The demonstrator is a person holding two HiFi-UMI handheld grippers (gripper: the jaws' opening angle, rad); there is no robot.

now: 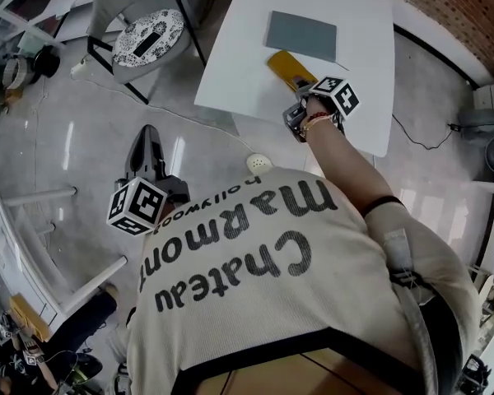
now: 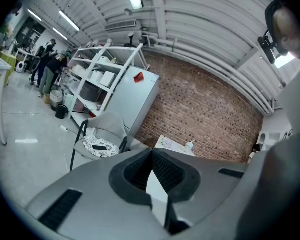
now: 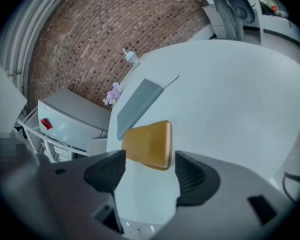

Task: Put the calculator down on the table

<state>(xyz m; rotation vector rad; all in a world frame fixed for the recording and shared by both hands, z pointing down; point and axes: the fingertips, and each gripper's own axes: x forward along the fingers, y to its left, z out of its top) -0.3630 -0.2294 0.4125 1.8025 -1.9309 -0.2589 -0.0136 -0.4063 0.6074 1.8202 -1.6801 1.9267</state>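
- Calculator [image 1: 290, 67]: yellow, lying flat on the white table [image 1: 362, 72] near its front left edge. Its far end sits just beside the corner of a grey pad [image 1: 301, 35].
- Right gripper [image 1: 300, 86]: over the table, angled down at the calculator's near end. The person's hand [image 1: 317, 123] carries it, with the marker cube on top.
- Right gripper view: the right gripper [image 3: 150, 166] has its jaws spread wide. The calculator [image 3: 149, 145] rests on the table [image 3: 230, 109] with its near end in the gap between the two tips. Neither pad presses on it; a narrow strip of table shows on each side.
- Grey pad [image 3: 137, 106]: flat on the table, just beyond the calculator, running towards the far edge.
- Left gripper [image 1: 148, 138]: held away from the table, low at the person's left side, above the grey floor [image 1: 66, 138].
- Left gripper view: the left gripper [image 2: 152, 151] has its pads together at the tips, nothing between them. It looks roughly level across the room towards a brick wall [image 2: 200, 119].
- Chair [image 1: 148, 35]: stands on the floor left of the table, with a patterned round cushion bearing a small dark flat object. It also shows in the left gripper view [image 2: 101, 145].
- Shelving rack [image 2: 100, 79]: white, tilted in frame, behind the chair.
- Small white round object [image 1: 258, 163]: on the floor by the table's near edge; its kind cannot be told.
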